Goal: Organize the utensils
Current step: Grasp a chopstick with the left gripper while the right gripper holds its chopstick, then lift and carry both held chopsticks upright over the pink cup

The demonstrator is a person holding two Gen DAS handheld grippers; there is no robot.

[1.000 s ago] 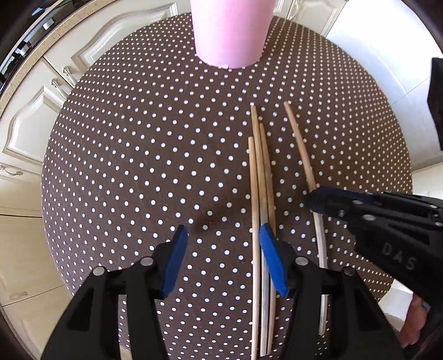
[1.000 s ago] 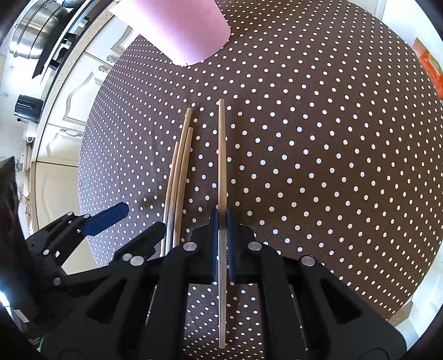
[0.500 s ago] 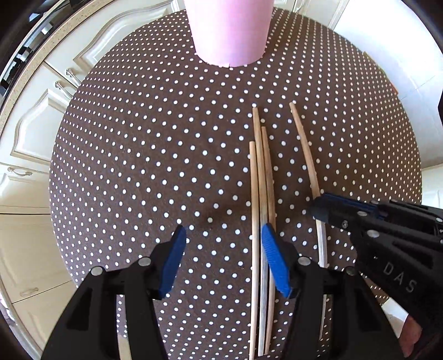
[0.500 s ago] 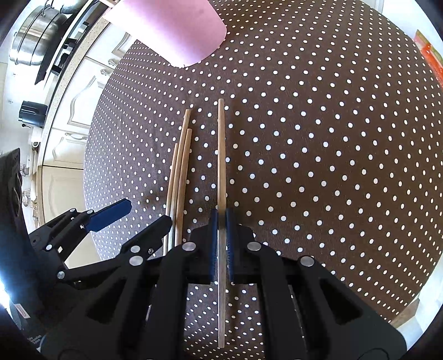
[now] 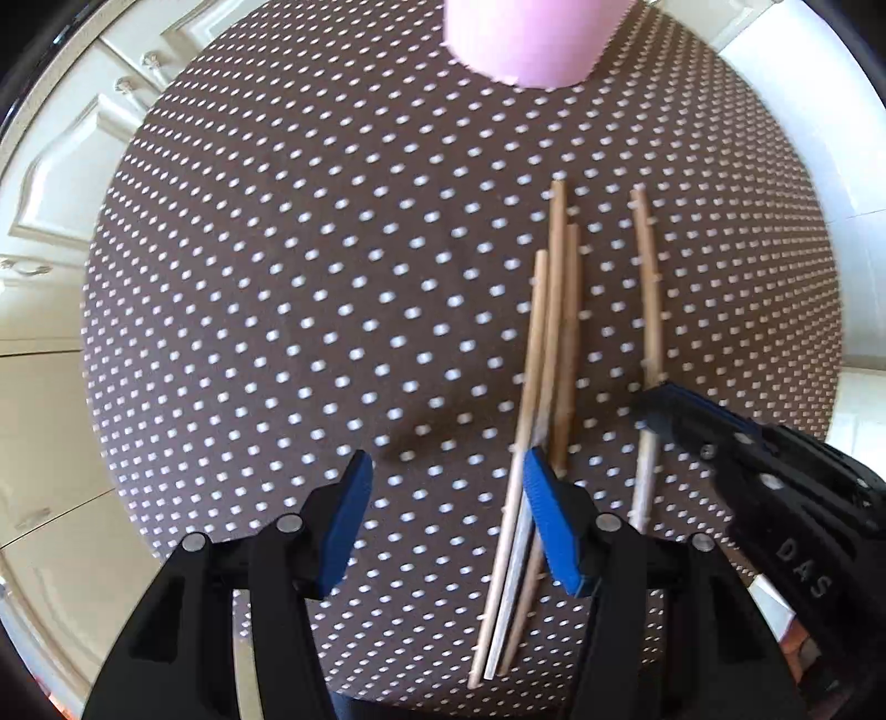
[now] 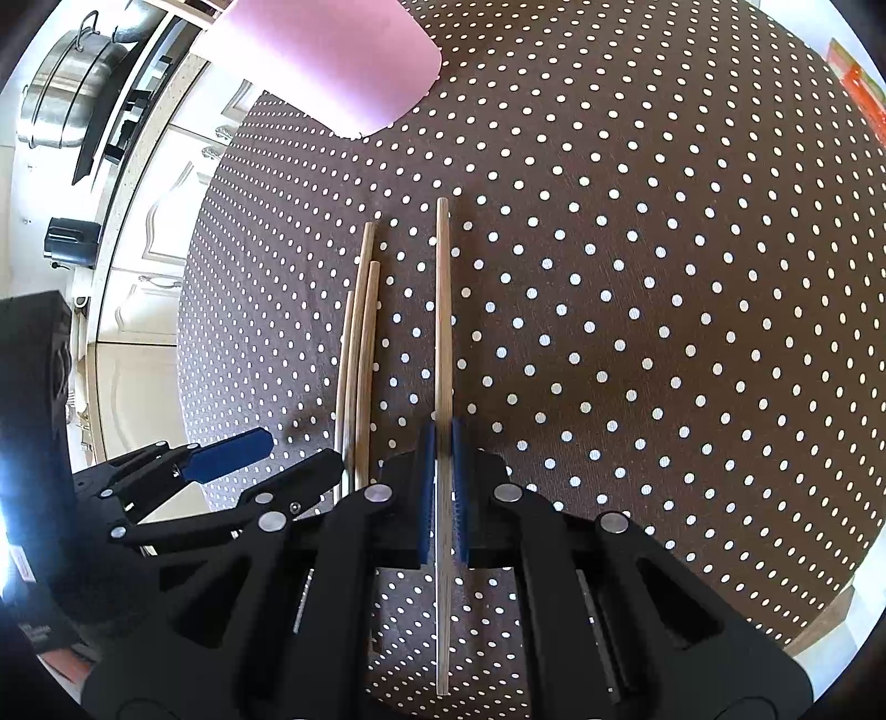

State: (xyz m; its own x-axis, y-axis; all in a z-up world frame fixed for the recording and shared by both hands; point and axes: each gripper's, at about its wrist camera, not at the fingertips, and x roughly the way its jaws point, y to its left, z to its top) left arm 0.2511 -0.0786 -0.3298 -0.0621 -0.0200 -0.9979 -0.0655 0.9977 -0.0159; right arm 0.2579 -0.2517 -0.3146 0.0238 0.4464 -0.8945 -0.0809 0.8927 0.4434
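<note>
- Right gripper (image 6: 443, 443): jaws pressed together, pinching a single chopstick (image 6: 442, 310) between the blue pads, the stick flat along the dotted brown tablecloth (image 6: 664, 332).
- Left gripper (image 5: 443, 493): jaws spread, nothing between the pads, pointing down over the cloth; right pad (image 5: 548, 515) over the bundle.
- Three other chopsticks (image 5: 548, 354): close together on the cloth, just beside the single one.
- Pink cup (image 5: 531, 39): at the far edge of the table, well apart from the sticks.
</note>
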